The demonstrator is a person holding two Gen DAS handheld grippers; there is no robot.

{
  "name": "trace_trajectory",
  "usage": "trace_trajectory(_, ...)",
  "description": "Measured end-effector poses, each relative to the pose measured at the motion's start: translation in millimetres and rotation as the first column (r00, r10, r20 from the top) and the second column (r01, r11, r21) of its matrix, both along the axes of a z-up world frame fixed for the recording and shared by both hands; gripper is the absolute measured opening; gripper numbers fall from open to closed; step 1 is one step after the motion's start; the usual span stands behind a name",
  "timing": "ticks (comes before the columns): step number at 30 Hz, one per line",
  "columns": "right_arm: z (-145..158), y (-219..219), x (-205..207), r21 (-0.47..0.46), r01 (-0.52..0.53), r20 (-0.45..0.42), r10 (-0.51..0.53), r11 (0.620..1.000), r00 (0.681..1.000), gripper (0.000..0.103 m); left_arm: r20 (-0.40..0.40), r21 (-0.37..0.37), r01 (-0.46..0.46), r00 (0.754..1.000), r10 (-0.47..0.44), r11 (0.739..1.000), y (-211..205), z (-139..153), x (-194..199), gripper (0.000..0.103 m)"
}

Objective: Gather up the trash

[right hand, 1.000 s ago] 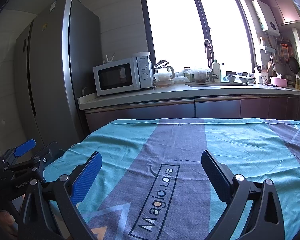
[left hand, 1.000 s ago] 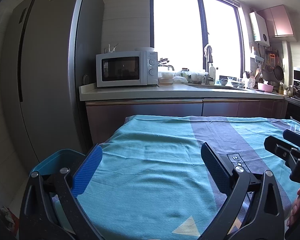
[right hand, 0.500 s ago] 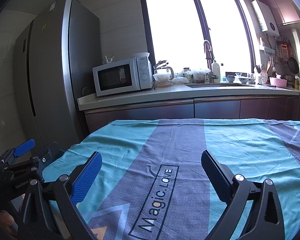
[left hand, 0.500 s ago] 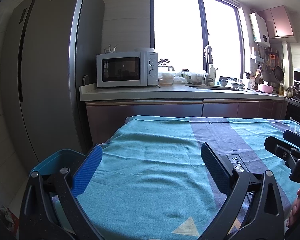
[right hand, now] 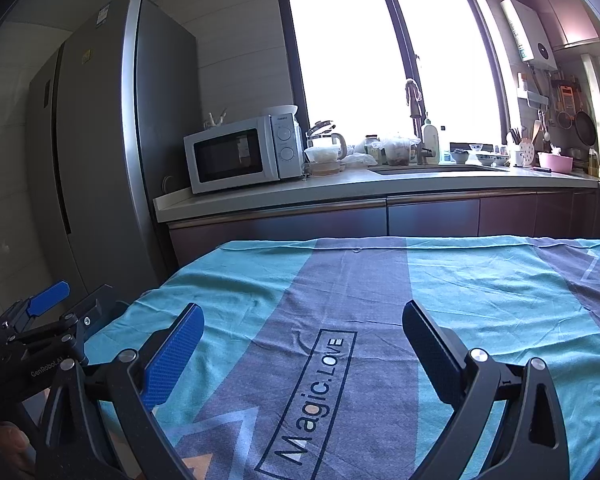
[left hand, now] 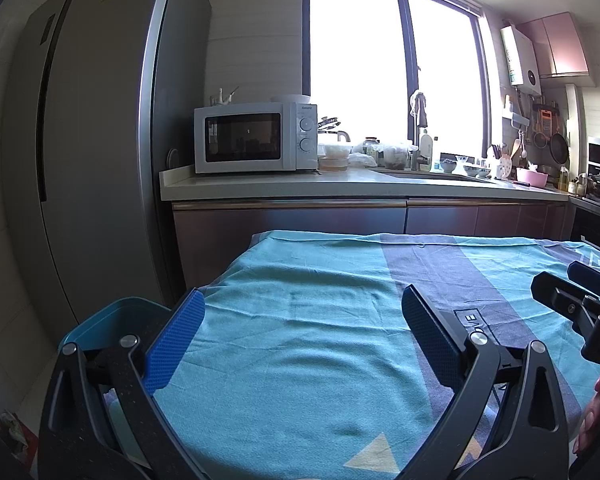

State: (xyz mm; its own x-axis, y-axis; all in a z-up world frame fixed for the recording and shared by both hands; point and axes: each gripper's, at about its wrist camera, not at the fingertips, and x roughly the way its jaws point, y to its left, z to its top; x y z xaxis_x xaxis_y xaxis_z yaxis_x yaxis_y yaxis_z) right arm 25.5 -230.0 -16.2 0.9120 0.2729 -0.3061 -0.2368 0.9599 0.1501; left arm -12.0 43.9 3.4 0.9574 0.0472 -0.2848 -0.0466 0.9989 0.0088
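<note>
My left gripper (left hand: 302,312) is open over the near left part of a table covered with a teal and purple cloth (left hand: 320,292), with nothing between its blue pads. A blue bin (left hand: 112,322) stands just off the table's left edge, beside the left finger. My right gripper (right hand: 303,326) is also open and holds nothing, hovering above the printed "Magic.LOVE" lettering (right hand: 312,396) on the cloth (right hand: 480,280). No trash shows on the cloth in either view. Each gripper appears at the edge of the other's view.
Beyond the table runs a kitchen counter (left hand: 340,188) with a white microwave (left hand: 256,138), containers and a sink under a bright window. A tall grey fridge (left hand: 96,140) stands at the left. A person's fingers (left hand: 592,420) show at the lower right.
</note>
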Motion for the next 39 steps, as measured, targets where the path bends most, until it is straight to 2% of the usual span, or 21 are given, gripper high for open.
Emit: trace_trajectory(39,5.3,-0.2,-4.5,0.007,0.012,0.025,-0.012,1.0,1.0,0.096,0.03,0.018,-0.01,0.999,0.01,1.0,-1.9,4.2,-5.2,0.097)
